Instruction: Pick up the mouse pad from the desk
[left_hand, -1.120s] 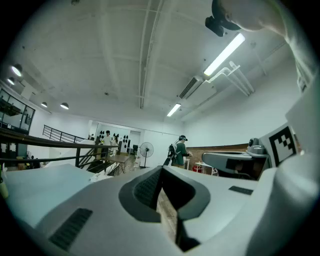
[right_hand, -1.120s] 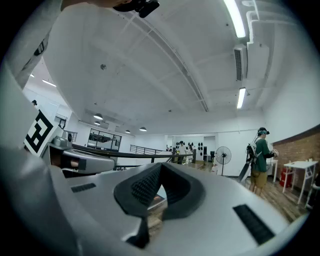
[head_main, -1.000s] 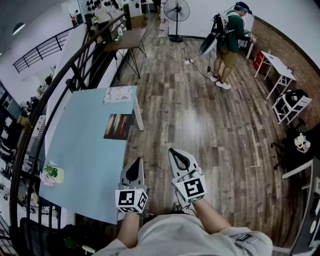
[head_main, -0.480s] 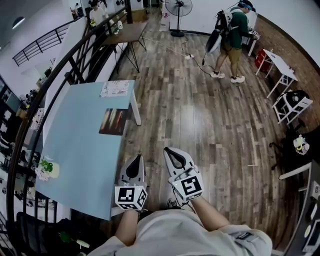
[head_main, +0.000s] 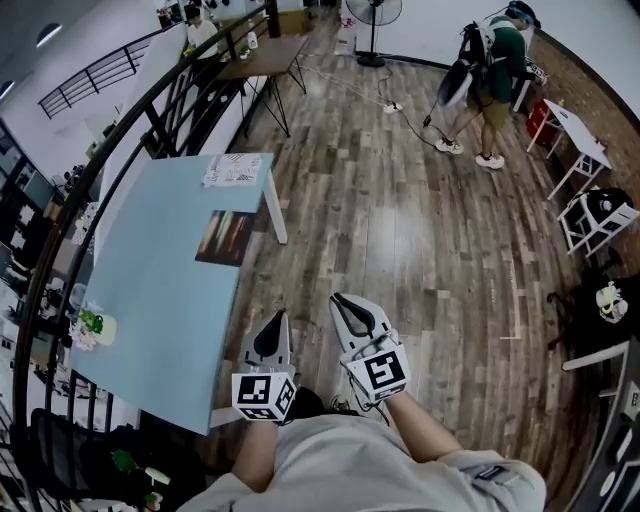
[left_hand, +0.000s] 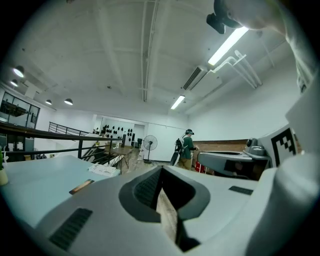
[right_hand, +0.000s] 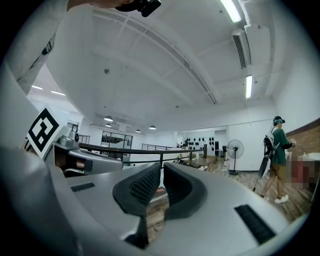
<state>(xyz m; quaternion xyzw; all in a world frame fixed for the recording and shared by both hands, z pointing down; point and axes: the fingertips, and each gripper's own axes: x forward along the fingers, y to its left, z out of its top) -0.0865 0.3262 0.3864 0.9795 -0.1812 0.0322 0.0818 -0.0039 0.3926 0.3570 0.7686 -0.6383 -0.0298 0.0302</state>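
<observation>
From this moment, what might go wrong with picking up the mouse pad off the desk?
The mouse pad lies flat near the floor-side edge of the desk; jaws may push it off rather than catch it.
The left gripper is shut, and the right gripper, empty, has just been opening to only a narrow gap; either likely needs opening wider first.
The printed sheet beyond the pad could be nudged.

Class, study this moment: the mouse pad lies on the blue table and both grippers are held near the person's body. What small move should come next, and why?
Probably carry the right gripper forward and left toward the mouse pad. It lies flat near the right edge of the table, well out of reach; the right gripper's jaws have just been opening, with nothing between them.
</observation>
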